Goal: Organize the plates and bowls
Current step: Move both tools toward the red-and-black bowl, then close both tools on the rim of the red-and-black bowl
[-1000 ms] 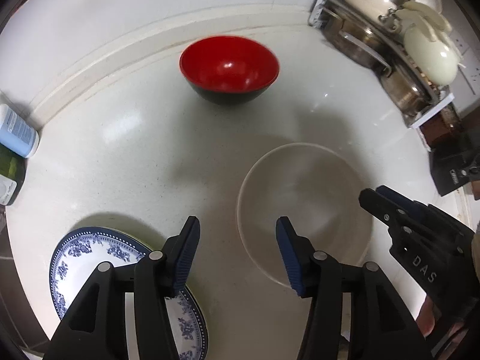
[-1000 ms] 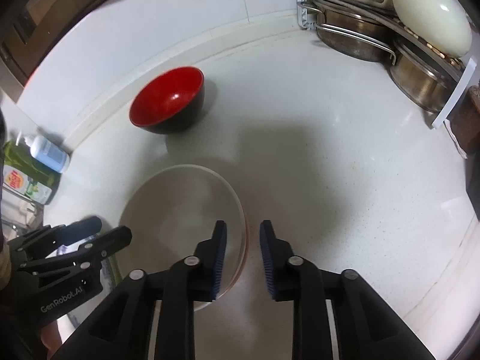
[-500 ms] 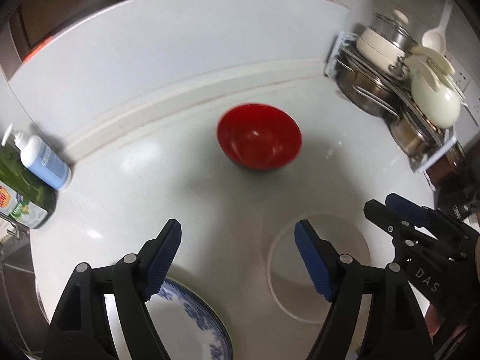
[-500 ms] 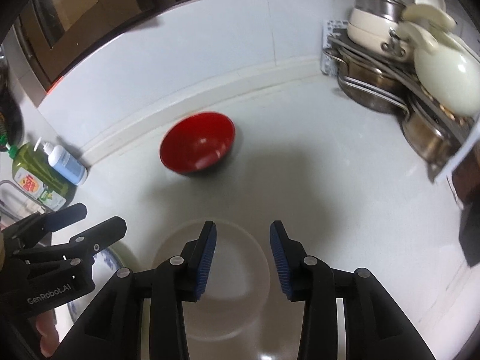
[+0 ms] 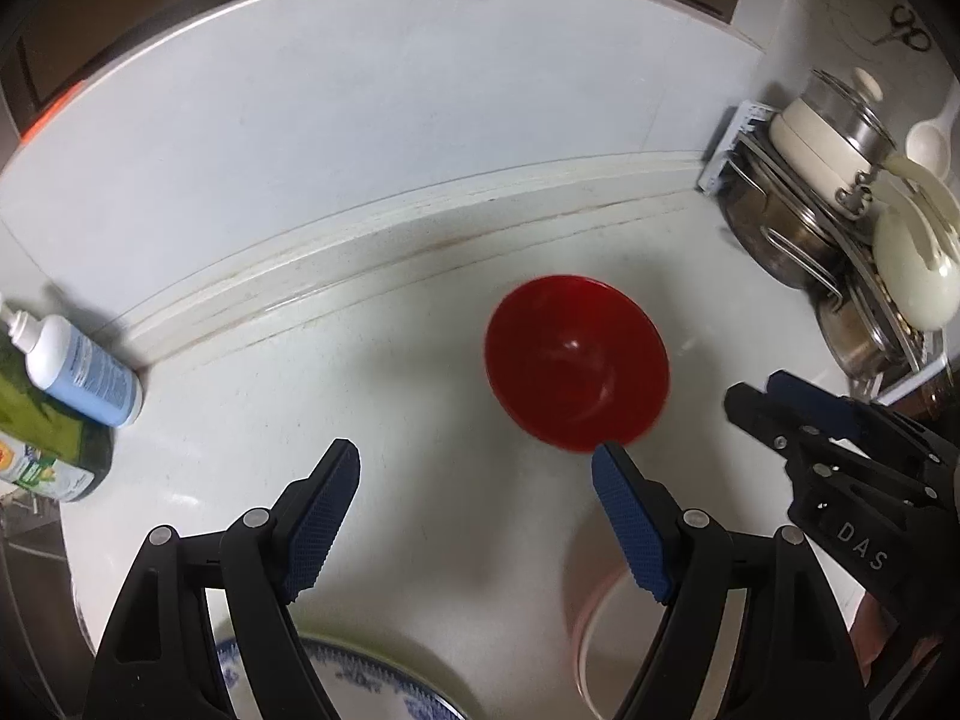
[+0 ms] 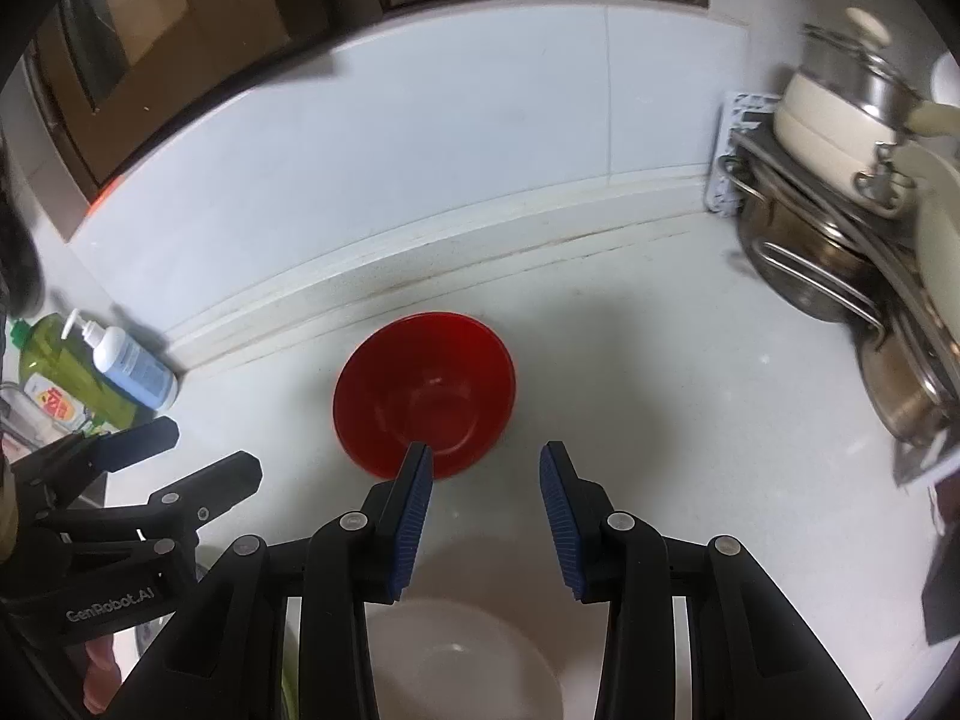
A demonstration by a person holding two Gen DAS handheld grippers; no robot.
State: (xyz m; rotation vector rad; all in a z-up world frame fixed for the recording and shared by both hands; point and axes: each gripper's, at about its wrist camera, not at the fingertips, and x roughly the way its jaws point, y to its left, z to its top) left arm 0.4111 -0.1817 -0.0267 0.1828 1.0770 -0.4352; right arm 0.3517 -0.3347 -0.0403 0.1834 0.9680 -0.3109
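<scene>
Home kitchen. Pale speckled countertop (image 6: 690, 372) against white tiled wall (image 6: 480, 150). Rack of stacked steel pots (image 6: 828, 276) and cream lidded pan (image 5: 822, 144) at right. Dish soap bottle (image 6: 51, 384) and pump dispenser (image 5: 81, 375) at left.

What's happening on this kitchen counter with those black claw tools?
A person holds two grippers over the counter, tidying dishes. Both the left gripper and right gripper are open and empty. A red bowl sits just ahead of them, a white bowl lies beneath, and a blue-patterned plate rests nearby.
</scene>
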